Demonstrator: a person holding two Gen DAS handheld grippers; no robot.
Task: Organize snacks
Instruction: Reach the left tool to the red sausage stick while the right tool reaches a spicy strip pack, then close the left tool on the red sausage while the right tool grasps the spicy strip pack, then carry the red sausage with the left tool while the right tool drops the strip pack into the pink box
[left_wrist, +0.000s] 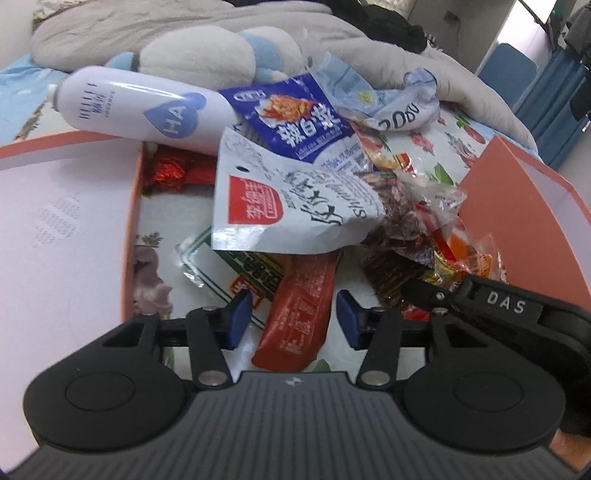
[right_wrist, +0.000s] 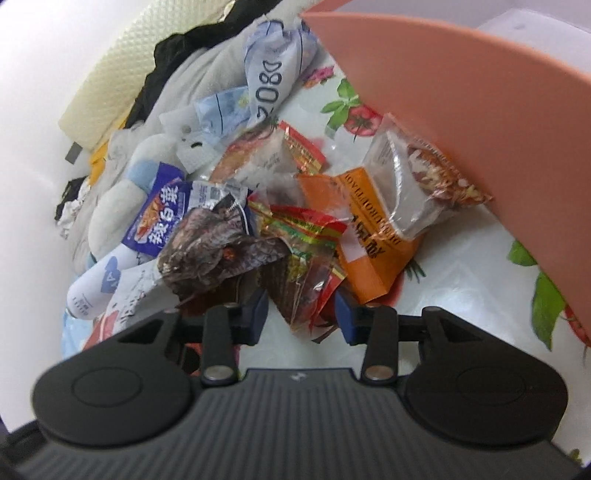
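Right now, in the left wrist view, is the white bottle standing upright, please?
No, the white bottle lies on its side at the far end of the pile, partly overlapped by the blue snack packet.

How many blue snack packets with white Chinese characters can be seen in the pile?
1. The blue snack packet lies at the back of the pile, partly over the white bottle, beside the plush toy. Others may be hidden under the heaped wrappers.

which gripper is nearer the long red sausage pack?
Left. The left gripper straddles the red sausage pack, pads either side and not touching. The right gripper is off to its right, over a red-and-gold wrapper.
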